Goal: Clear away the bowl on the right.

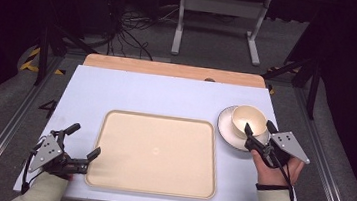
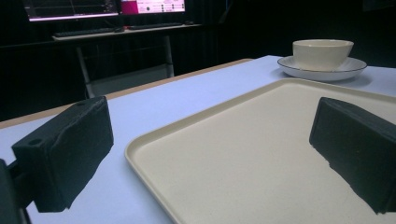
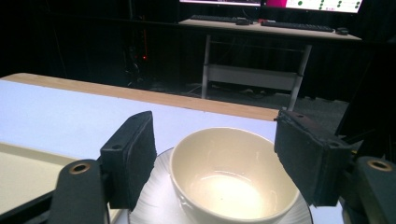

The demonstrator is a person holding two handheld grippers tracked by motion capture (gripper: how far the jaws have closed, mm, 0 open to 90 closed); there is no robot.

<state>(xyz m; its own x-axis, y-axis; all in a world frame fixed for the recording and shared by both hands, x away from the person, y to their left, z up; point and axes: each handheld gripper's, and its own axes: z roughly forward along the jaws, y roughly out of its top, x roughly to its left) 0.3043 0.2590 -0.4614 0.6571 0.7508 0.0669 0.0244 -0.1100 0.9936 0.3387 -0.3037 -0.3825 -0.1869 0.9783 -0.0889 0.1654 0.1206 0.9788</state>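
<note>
- The bowl sits upright and empty on the plate, at the right of the table, just beside the tray's right edge.
- The right gripper reaches at the bowl's near side with jaws spread wide; in the right gripper view the jaws flank the bowl, one on each side, not yet touching it.
- To grasp well, I judge the jaws should come down level over the rim and close on the wall alone, leaving the plate free, then lift straight up.
- The tray is bare, so it offers wide room for setting the bowl down; its raised rim must be cleared on the way over.
- The left gripper rests at the tray's left edge, jaws apart, one over the tray and one over the table.
- The plate lies near the table's right edge, so an outward nudge is risky.
</note>
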